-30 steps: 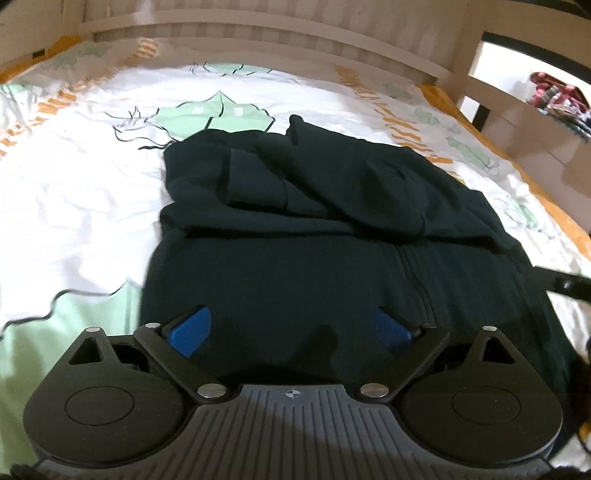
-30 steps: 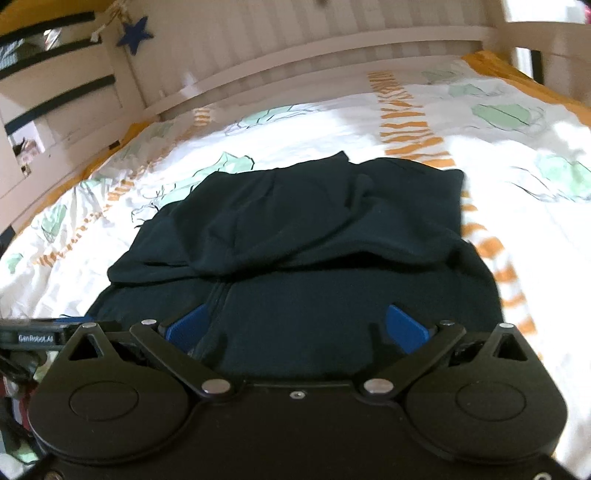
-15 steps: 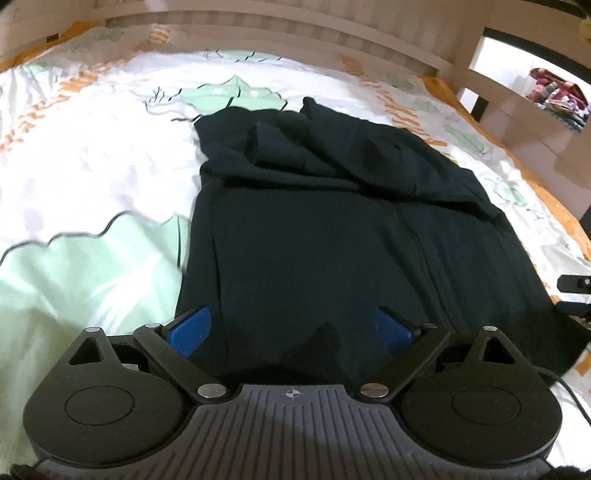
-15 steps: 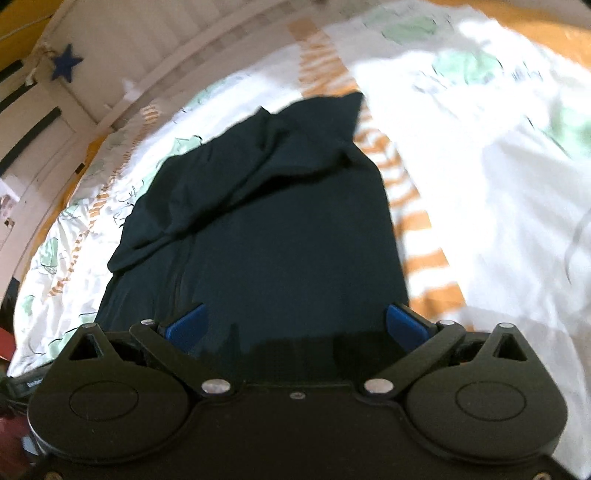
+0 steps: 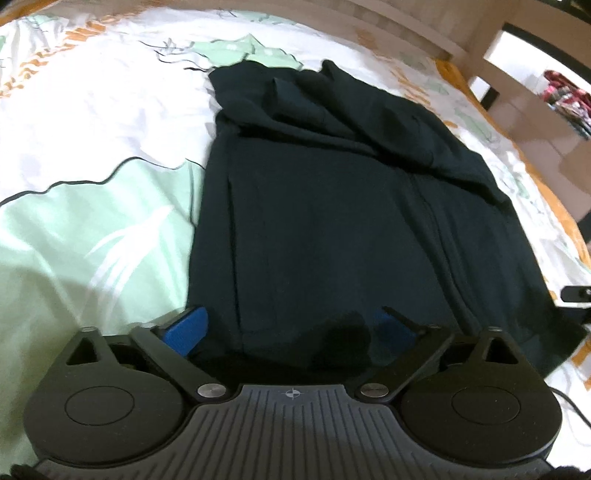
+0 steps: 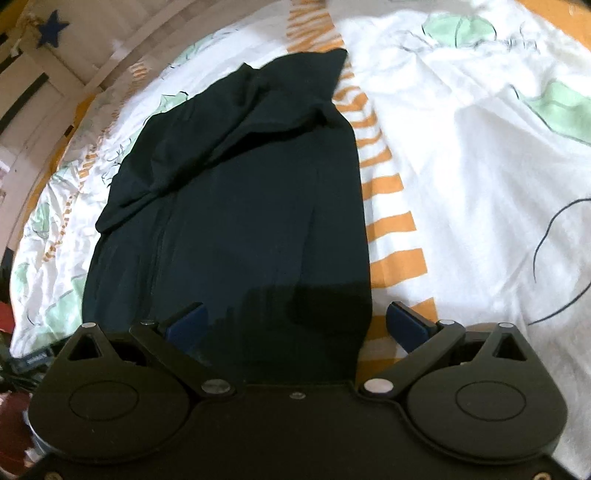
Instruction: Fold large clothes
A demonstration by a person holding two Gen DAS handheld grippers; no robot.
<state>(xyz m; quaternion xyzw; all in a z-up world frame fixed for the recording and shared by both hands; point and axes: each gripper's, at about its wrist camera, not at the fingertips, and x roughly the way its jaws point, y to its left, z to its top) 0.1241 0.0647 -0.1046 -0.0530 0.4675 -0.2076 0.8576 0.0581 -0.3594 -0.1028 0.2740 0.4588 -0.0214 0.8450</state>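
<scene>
Below, dark garment (image 5: 325,229) flat on bedsheet (image 5: 92,122), left gripper (image 5: 291,326) and right gripper (image 6: 295,319) jaws spread wide, gripping nothing

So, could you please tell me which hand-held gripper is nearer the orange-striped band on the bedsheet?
Right. The right hand-held gripper sits at the dark garment's hem corner beside the orange-striped band; the left hand-held gripper is at the hem's opposite corner, over green print.

Bedroom: patterned bedsheet (image 5: 92,236), wooden bedframe (image 5: 413,33).
</scene>
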